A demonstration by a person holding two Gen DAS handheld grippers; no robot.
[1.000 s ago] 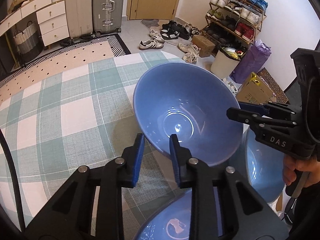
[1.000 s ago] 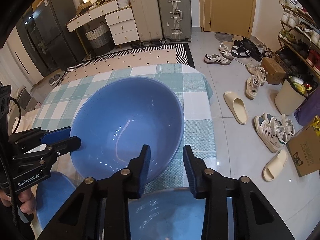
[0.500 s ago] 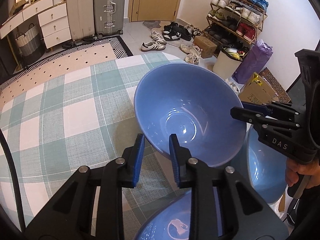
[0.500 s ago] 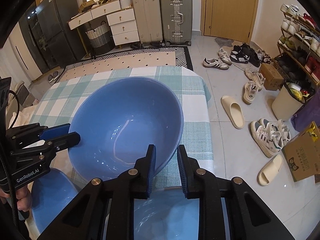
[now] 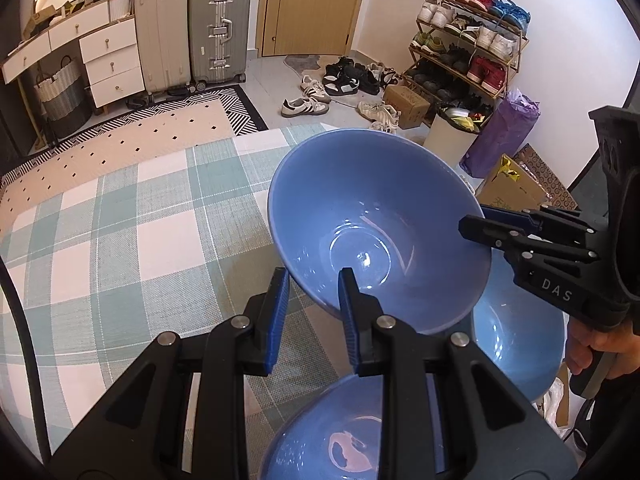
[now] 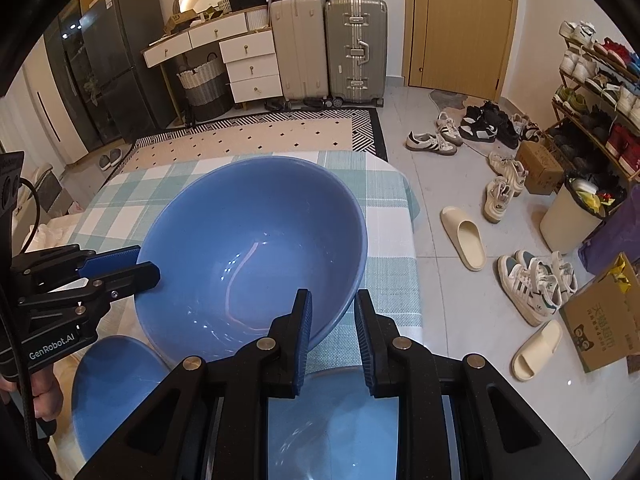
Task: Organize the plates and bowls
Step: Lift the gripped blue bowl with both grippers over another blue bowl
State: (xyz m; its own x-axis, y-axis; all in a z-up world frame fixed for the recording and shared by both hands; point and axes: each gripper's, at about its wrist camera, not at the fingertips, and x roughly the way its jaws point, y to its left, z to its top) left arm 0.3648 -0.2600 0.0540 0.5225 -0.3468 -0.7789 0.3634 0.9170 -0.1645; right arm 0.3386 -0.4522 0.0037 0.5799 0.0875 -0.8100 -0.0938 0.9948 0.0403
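Since the earlier frames, the large blue bowl (image 5: 376,232) had lifted slightly and tilted, and the right gripper's (image 6: 332,320) fingers had narrowed around its rim. Both grippers pinched that rim: the left gripper (image 5: 312,300) at its near edge, the right at the opposite side. Two more blue bowls (image 5: 520,340) sat just beneath the fingers. The checked tablecloth (image 5: 120,240) extended ahead; suitcases (image 6: 328,48), a shoe rack (image 5: 472,36) and scattered sneakers (image 6: 432,142) lay beyond.
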